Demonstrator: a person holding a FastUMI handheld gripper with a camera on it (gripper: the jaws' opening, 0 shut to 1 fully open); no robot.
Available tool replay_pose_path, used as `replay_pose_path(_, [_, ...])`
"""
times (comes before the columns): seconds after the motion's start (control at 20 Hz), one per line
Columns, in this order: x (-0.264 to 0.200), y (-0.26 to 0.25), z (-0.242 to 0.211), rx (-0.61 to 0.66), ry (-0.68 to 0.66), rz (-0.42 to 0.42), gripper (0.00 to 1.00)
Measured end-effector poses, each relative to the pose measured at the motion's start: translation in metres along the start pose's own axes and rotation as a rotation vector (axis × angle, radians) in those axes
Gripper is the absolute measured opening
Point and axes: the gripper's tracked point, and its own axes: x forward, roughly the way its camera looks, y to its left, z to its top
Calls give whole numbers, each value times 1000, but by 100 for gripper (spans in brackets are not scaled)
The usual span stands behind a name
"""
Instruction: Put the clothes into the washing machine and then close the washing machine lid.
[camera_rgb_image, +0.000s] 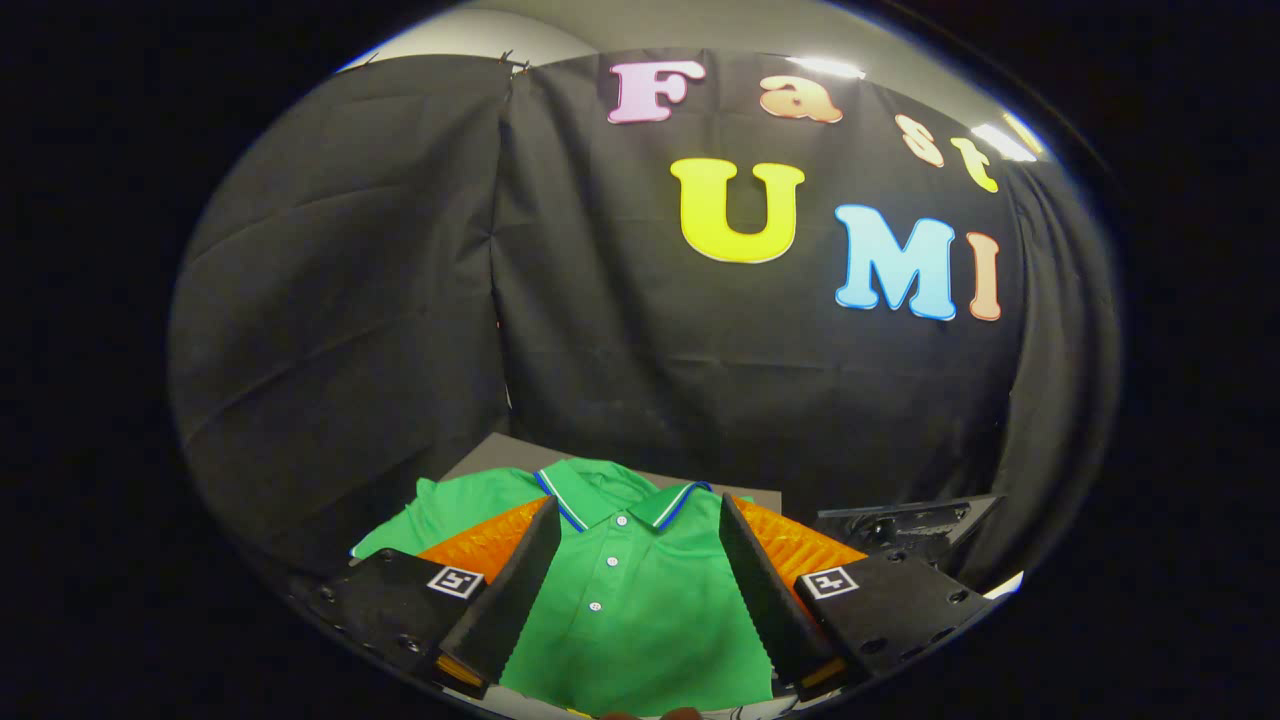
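A green polo shirt (630, 590) with a white-and-blue edged collar and white buttons lies flat on a grey table (490, 455). My gripper (637, 515) hovers over it, open wide, with its two black fingers either side of the button placket and collar. Nothing is held between the fingers. The shirt's left sleeve (440, 510) spreads out beyond the left finger (520, 575). The right finger (760, 580) covers part of the shirt's right side.
A dark machine part (900, 520) with screws sits just right of the table, beyond the right finger. The black cloth wall stands close behind the table on the far side and to the left.
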Motion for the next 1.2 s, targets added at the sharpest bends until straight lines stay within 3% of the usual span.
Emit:
replay_pose_path(0.35, [37, -7, -46, -33, 160, -26, 99])
replay_pose_path(0.65, [54, 18, -74, -20, 258, 18, 99])
replay_pose_path(1.2, [61, 32, -92, -12, 334, 16, 97])
